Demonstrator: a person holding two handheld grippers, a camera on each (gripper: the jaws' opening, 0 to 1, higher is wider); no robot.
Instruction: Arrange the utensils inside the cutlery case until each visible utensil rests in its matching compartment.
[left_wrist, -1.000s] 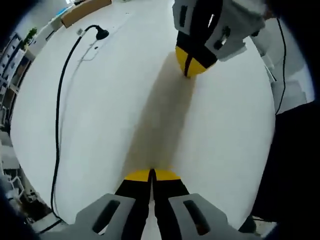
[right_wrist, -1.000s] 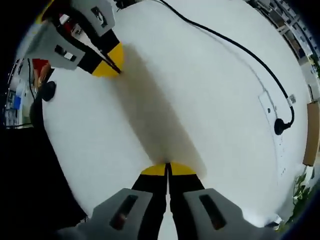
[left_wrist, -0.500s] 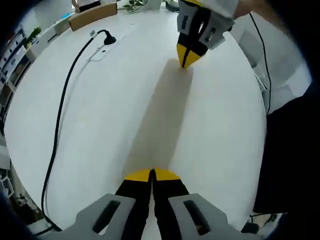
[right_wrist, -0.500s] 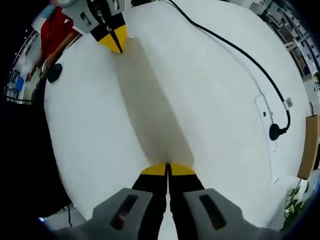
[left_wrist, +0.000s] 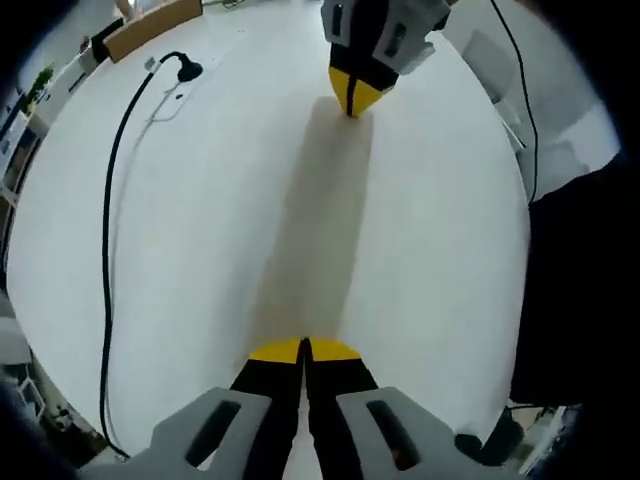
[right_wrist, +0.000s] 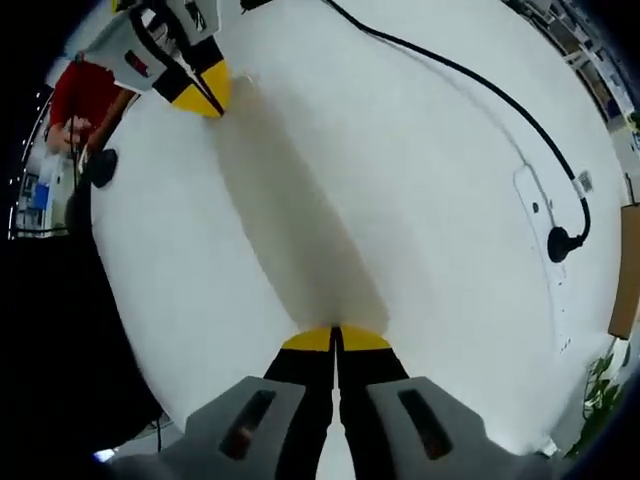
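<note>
One white table (left_wrist: 200, 250) spreads under two grippers. The left gripper (left_wrist: 303, 347) has its yellow-tipped jaws pressed together with nothing between them, low over the table; so does the right gripper (right_wrist: 335, 336). They face each other across the table, each tip pointing at the other, well apart, a long shadow between them. One black cable (left_wrist: 108, 260) runs along the table's far side from the grippers, ending in a plug (right_wrist: 558, 243) beside a white power strip (right_wrist: 535, 215).
</note>
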